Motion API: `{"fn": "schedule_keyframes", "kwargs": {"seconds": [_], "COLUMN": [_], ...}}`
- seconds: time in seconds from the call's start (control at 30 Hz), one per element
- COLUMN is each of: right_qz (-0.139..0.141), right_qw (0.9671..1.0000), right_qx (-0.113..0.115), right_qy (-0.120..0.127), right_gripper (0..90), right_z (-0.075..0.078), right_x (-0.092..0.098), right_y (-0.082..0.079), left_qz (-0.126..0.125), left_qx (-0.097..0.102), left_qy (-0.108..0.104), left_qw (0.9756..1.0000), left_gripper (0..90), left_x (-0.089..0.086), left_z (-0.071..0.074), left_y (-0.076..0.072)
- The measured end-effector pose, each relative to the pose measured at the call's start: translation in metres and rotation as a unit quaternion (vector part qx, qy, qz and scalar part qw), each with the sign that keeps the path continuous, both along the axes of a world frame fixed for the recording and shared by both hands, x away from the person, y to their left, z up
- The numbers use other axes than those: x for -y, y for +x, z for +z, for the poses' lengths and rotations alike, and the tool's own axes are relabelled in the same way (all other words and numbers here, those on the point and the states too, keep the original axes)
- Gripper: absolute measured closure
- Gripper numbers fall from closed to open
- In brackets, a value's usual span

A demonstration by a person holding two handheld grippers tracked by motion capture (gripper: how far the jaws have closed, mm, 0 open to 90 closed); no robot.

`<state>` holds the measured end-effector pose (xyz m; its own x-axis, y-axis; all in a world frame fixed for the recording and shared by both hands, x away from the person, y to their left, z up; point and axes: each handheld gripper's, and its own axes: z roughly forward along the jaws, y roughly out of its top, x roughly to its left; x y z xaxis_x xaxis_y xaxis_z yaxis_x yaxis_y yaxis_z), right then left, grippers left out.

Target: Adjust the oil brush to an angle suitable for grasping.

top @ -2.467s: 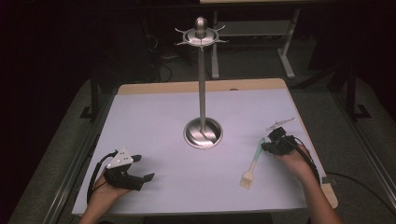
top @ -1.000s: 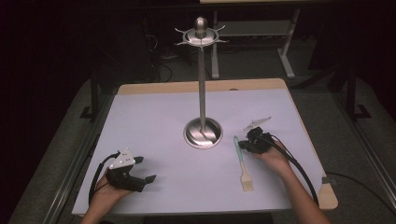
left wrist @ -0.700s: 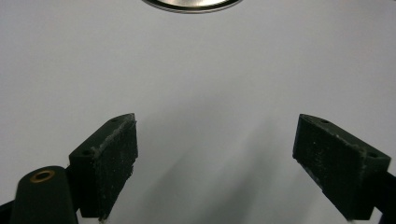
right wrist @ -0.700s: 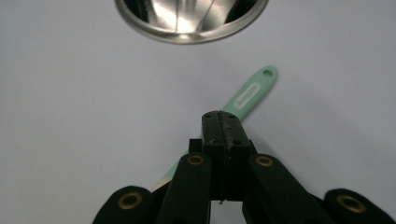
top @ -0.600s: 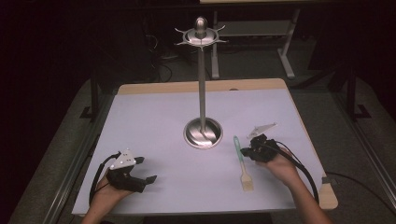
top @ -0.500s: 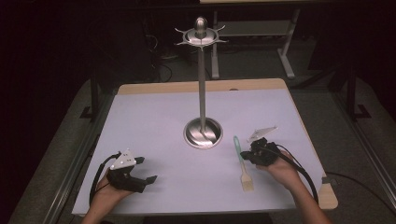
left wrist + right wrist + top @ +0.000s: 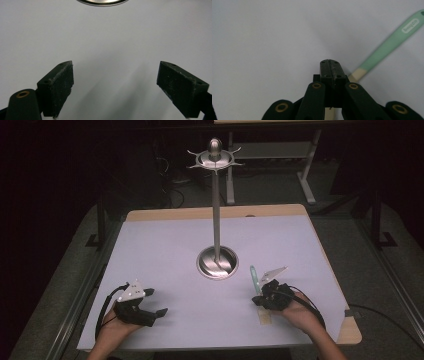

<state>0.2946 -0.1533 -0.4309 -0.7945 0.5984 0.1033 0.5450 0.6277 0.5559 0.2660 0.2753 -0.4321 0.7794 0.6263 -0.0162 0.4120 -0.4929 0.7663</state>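
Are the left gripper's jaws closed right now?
No, in the left gripper view the left gripper has its two black jaws standing wide apart over the bare white table, with nothing between them.

I see one tall obstacle, the metal stand (image 7: 217, 210), upright at mid-table on its round base (image 7: 217, 262). The white tabletop (image 7: 165, 250) lies bare to its left, right and far side. Near right, the green-handled brush (image 7: 256, 282) lies flat, just right of the base.
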Motion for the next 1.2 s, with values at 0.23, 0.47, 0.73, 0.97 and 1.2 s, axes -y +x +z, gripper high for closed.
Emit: {"fn": "schedule_keyframes", "kwargs": {"seconds": [0.23, 0.47, 0.73, 0.97, 1.2], "right_qz": [-0.003, -0.014, -0.033, -0.049, -0.072], "right_qw": [0.9999, 0.9995, 0.9985, 0.9974, 0.9956], "right_qx": [-0.004, -0.007, -0.007, -0.005, 0.000], "right_qy": [-0.009, -0.029, -0.043, -0.054, -0.060], "right_gripper": [90.0, 90.0, 90.0, 90.0, 90.0], "right_z": [-0.003, 0.000, 0.001, 0.002, 0.002], "right_x": [0.004, 0.011, 0.028, 0.041, 0.058], "right_y": [-0.006, -0.008, -0.004, -0.002, 0.003], "left_qz": [-0.002, -0.003, 0.001, -0.005, -0.001], "left_qx": [-0.001, -0.004, -0.004, -0.002, -0.004], "left_qy": [0.003, 0.004, -0.003, 0.005, 0.001], "left_qw": [1.0000, 1.0000, 1.0000, 1.0000, 1.0000], "left_gripper": [13.7, 13.7, 13.7, 13.7, 13.7], "left_x": [-0.001, 0.001, 0.001, 0.000, 0.000], "left_z": [0.000, -0.002, -0.001, -0.001, -0.002], "left_y": [0.000, 0.000, 0.000, 0.000, 0.000]}}
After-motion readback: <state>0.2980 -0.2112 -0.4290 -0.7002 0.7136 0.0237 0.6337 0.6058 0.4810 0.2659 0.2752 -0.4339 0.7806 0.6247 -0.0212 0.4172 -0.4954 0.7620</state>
